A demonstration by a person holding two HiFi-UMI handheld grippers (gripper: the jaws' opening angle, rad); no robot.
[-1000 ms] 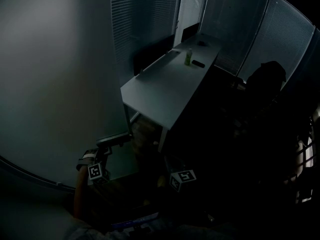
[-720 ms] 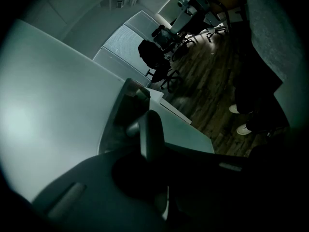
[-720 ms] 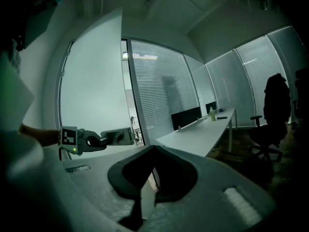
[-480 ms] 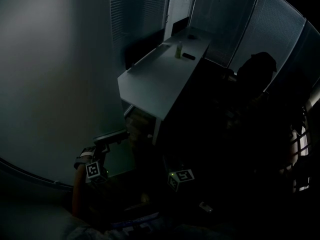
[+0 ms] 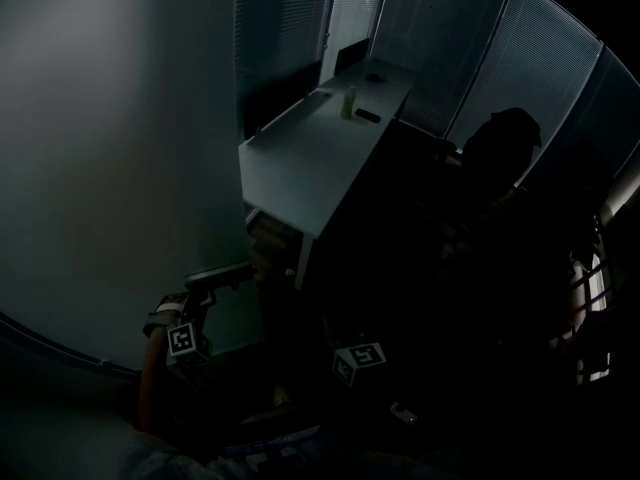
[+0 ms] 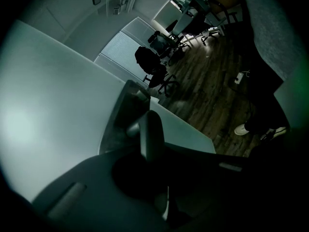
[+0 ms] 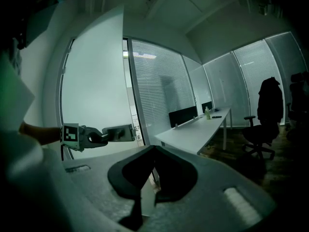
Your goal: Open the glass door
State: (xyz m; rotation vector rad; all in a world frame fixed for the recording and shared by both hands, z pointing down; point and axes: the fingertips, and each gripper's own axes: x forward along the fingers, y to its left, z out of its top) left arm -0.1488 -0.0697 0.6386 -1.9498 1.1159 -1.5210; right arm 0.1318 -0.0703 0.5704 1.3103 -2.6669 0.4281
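The frosted glass door (image 5: 110,168) fills the left of the head view as a pale panel. My left gripper (image 5: 215,276) reaches to the door's edge and is shut on the door handle (image 6: 150,129), a grey lever that stands between its dark jaws in the left gripper view. The right gripper view shows the same grip from the side, the left gripper (image 7: 116,133) clamped at the door (image 7: 91,81). My right gripper (image 7: 153,151) hangs free to the right of the door, jaws together with nothing in them. Its marker cube (image 5: 360,360) shows low in the head view.
The room is dark. A long white desk (image 5: 320,138) with a small bottle (image 5: 348,103) runs back from the door's edge. An office chair with a jacket on it (image 5: 500,148) stands to its right. Blind-covered glass walls (image 5: 430,28) close the back. The floor is wood (image 6: 207,91).
Both grippers have drifted slightly left in the head view, the left one still on the handle. The head view has swung, so the desk sits higher and nearer the middle.
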